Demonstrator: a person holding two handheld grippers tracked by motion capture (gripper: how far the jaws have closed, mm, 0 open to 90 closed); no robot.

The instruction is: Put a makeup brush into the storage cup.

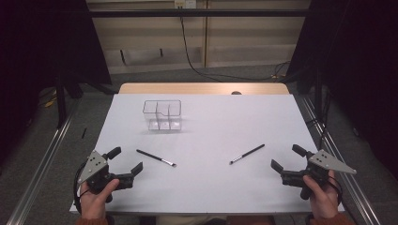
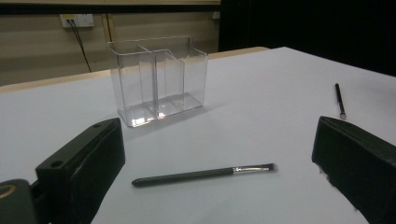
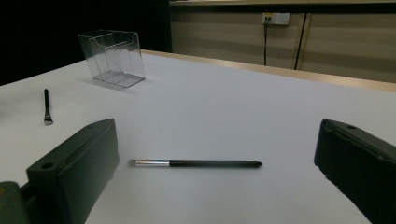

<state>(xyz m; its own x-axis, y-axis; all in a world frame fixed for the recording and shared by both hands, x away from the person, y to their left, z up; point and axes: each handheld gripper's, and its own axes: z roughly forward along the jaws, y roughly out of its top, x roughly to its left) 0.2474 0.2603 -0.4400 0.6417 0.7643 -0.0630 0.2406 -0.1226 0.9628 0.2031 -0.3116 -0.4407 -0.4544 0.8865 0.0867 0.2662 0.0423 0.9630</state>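
Note:
A clear plastic organizer [image 1: 162,115] with several compartments stands upright at the table's far left; it is also in the left gripper view [image 2: 156,79] and the right gripper view [image 3: 112,58]. Two thin black makeup brushes lie flat on the white table. The left brush [image 1: 156,158] [image 2: 205,174] lies just ahead of my left gripper [image 1: 125,160] [image 2: 215,154], which is open and holds nothing. The right brush [image 1: 247,154] [image 3: 196,163] lies ahead of my right gripper [image 1: 287,157] [image 3: 217,144], also open with nothing between its jaws. Each gripper rests near the front edge in a hand.
The white table top [image 1: 211,117] has a wooden strip [image 1: 202,88] along its far edge. Metal rails [image 1: 40,164] run along both sides on the floor. A black cable [image 1: 192,61] trails down the back wall from an outlet.

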